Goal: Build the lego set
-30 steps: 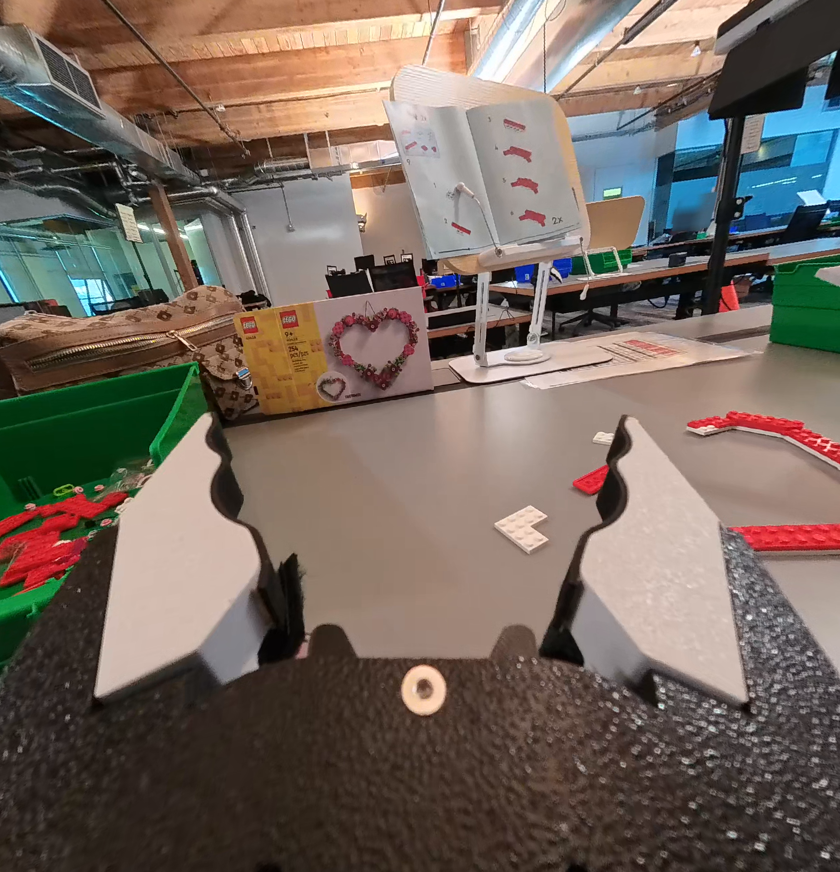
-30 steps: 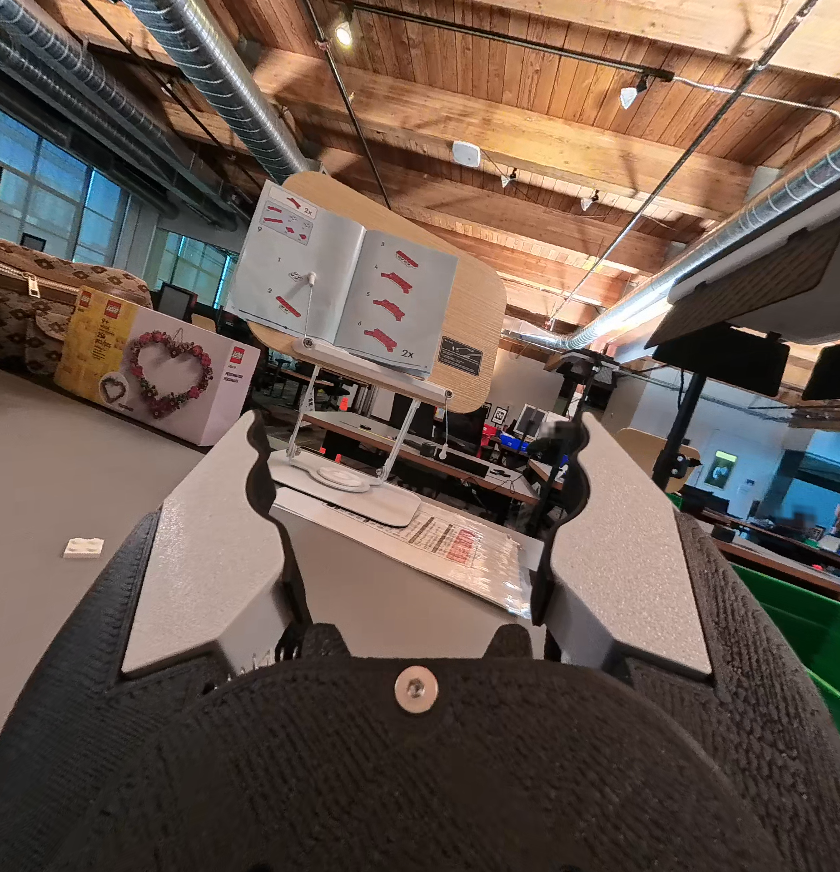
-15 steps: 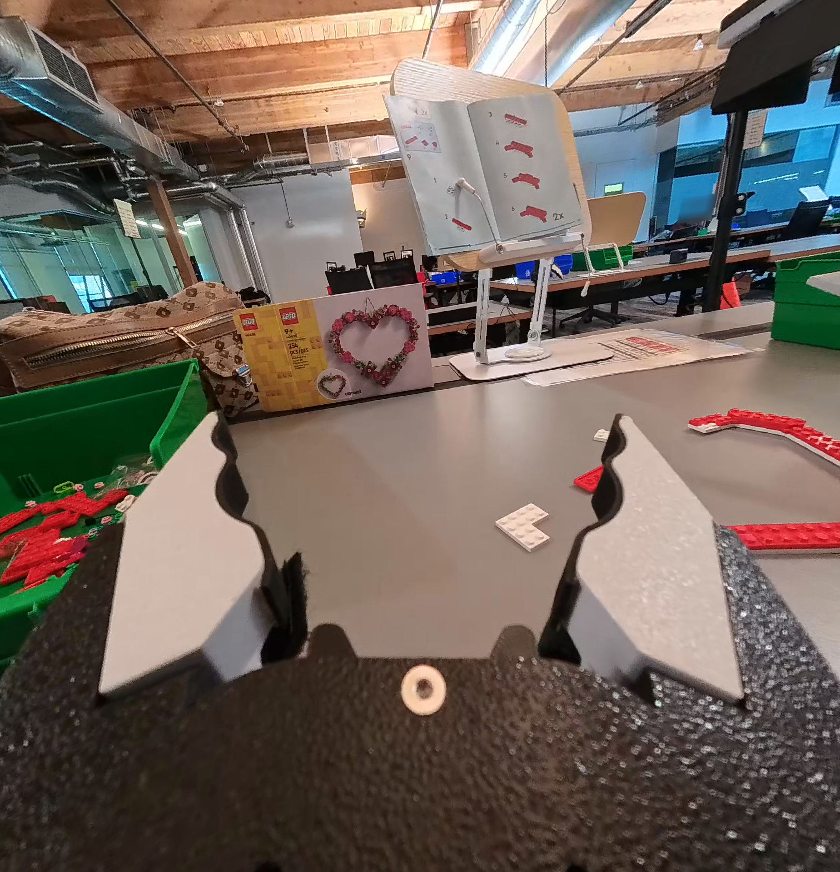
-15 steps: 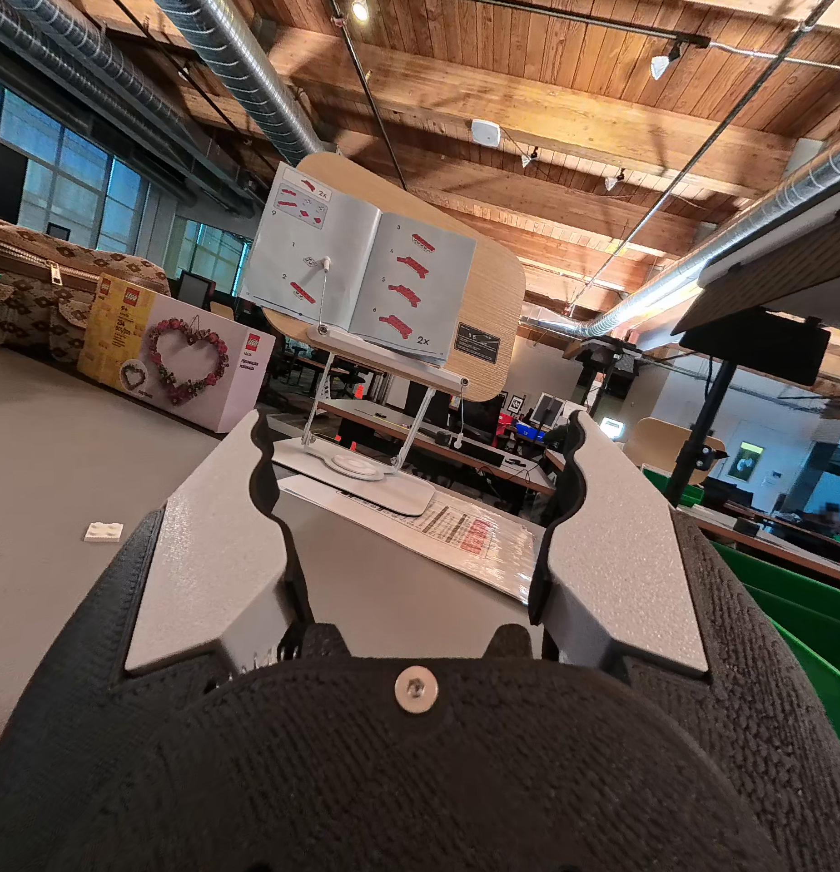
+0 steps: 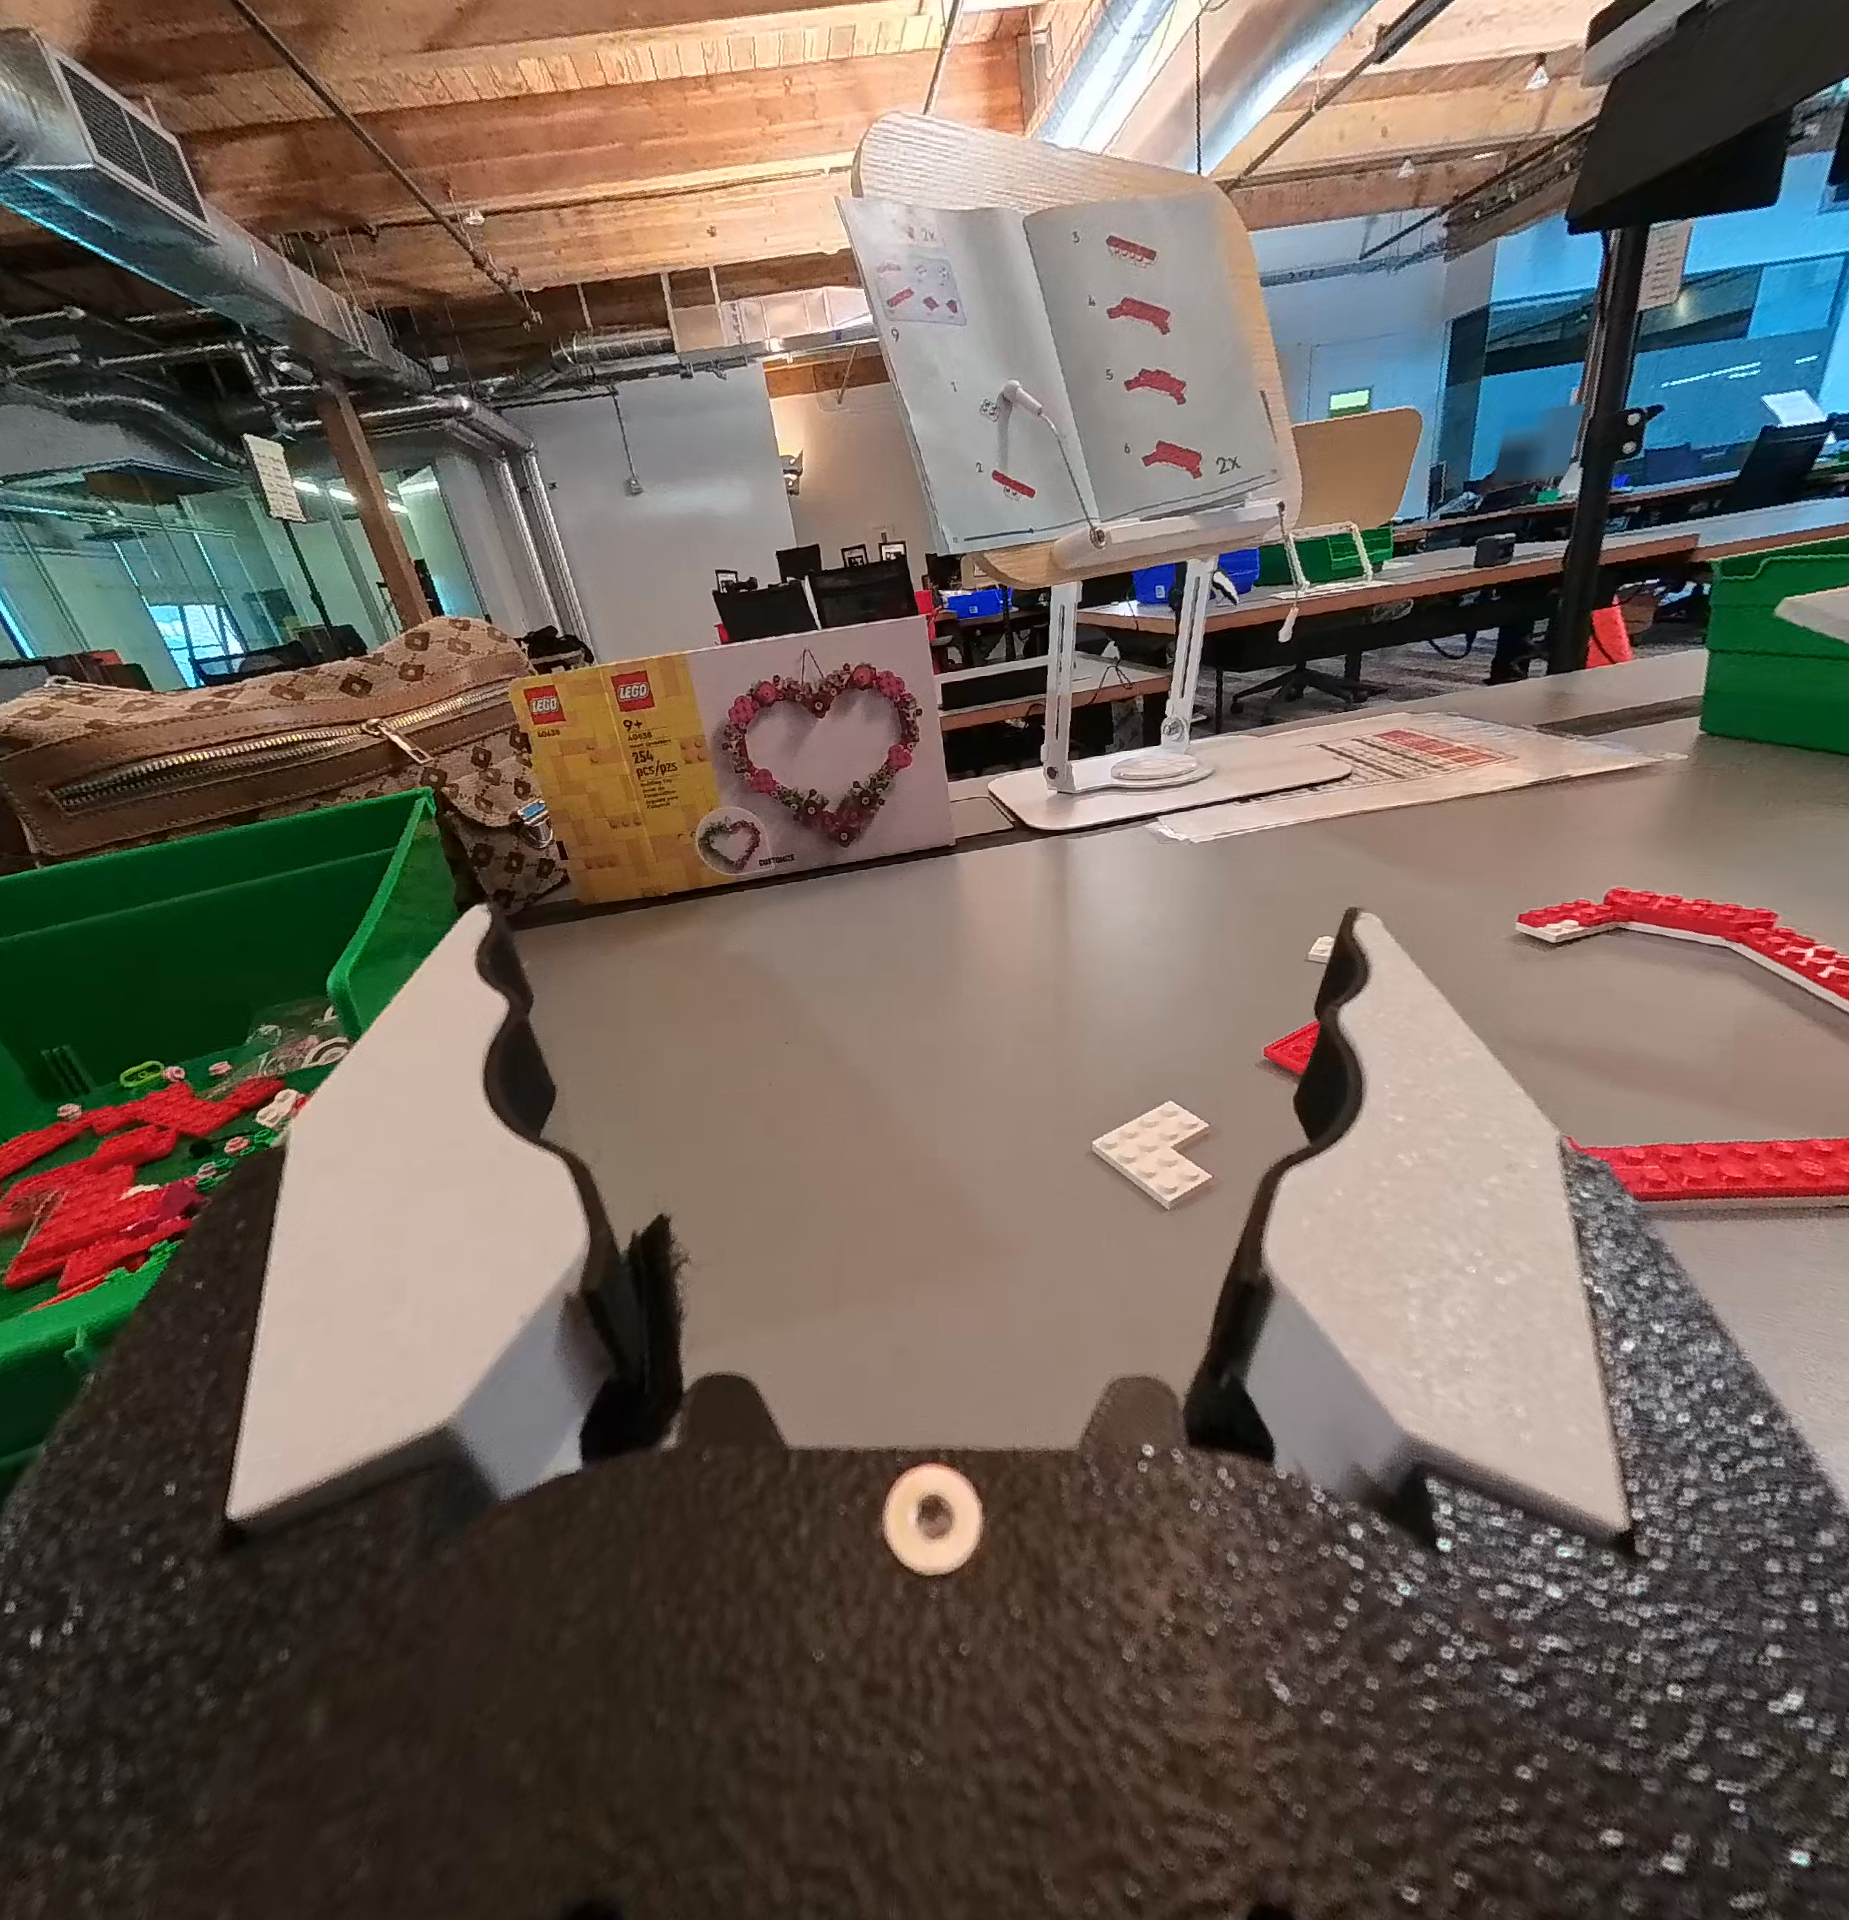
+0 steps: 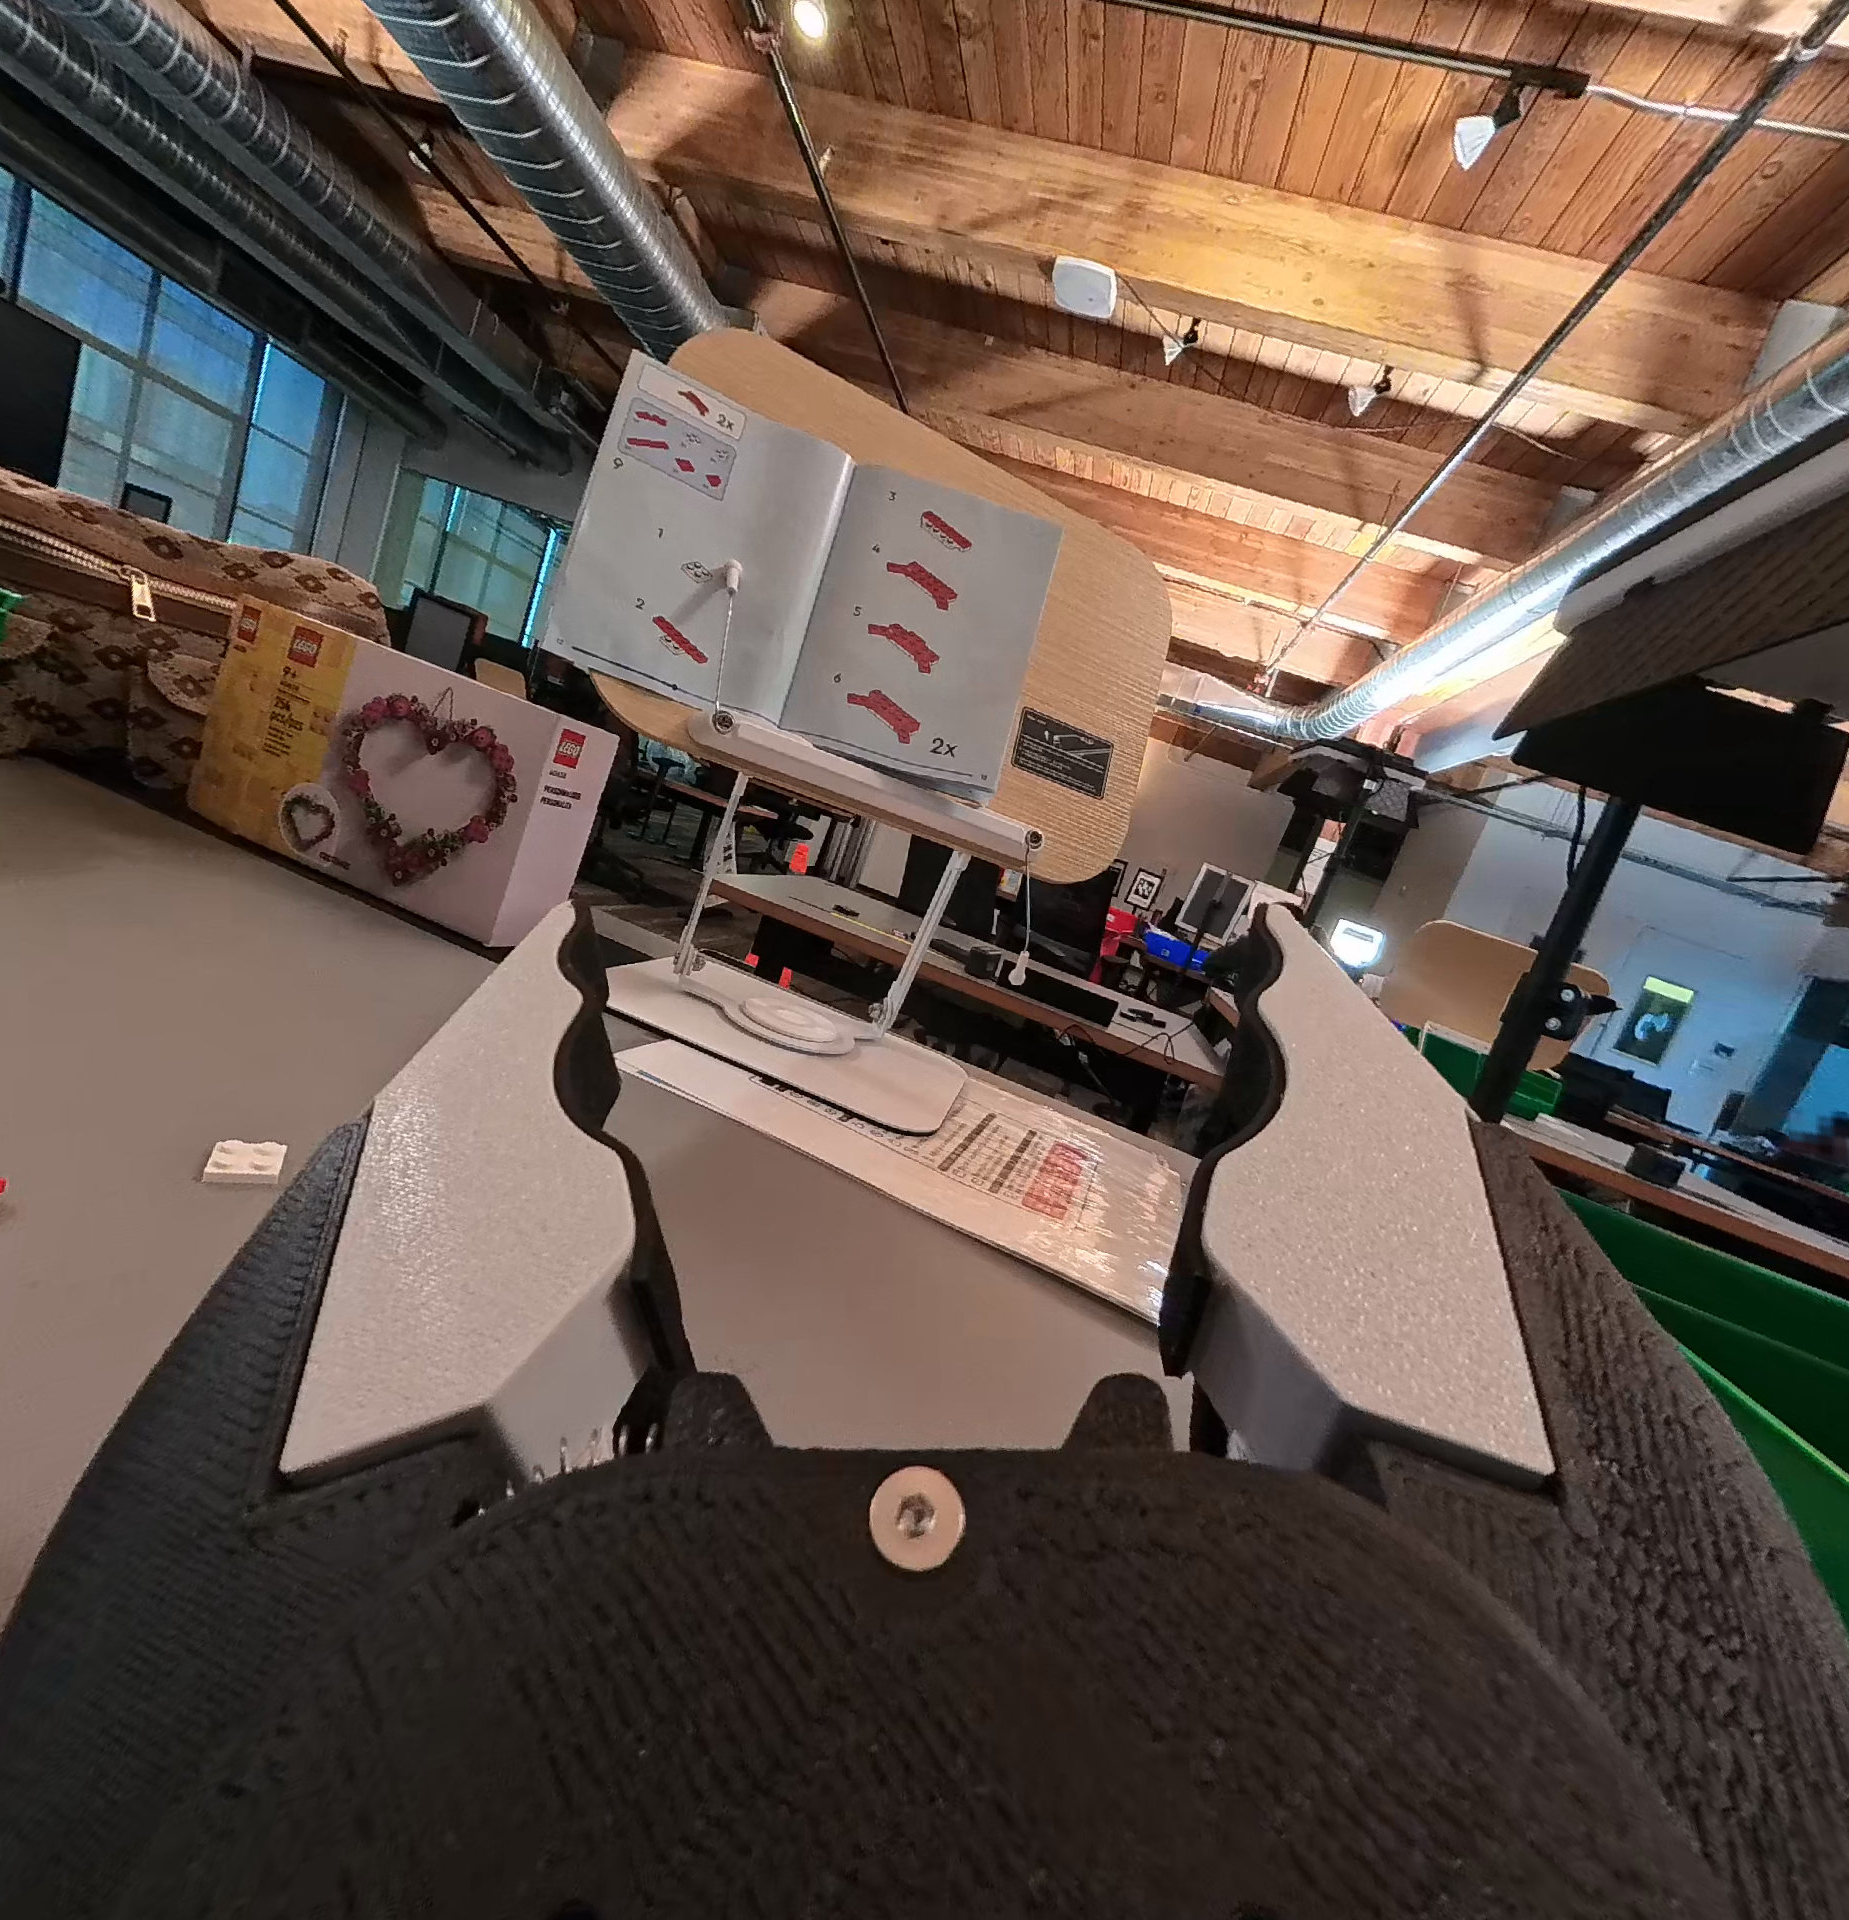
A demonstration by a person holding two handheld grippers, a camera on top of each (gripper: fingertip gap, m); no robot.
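Note:
My left gripper (image 5: 925, 971) is open and empty, low over the grey table (image 5: 899, 997). A white L-shaped plate (image 5: 1154, 1151) lies just ahead, near its right finger. A red curved assembly (image 5: 1730, 940) and a long red plate (image 5: 1751, 1169) lie to the right, with a small red plate (image 5: 1294, 1044) behind the right finger. My right gripper (image 6: 915, 966) is open and empty, pointed at the open instruction booklet (image 6: 795, 603) on its stand. A small white plate (image 6: 242, 1161) lies to its left.
A green bin (image 5: 151, 997) with several loose red pieces stands at left. The set's box (image 5: 733, 758) and a brown bag (image 5: 245, 738) stand at the table's back. A laminated sheet (image 6: 1003, 1164) lies by the stand's base. Green bins (image 5: 1793, 655) sit at right. My left gripper's tips are some 15 centimetres from the long red plate (image 5: 1751, 1169).
The left gripper barely shifted, its view tilting slightly. The right gripper moved back and turned left, so the booklet and box now sit lower and nearer the centre.

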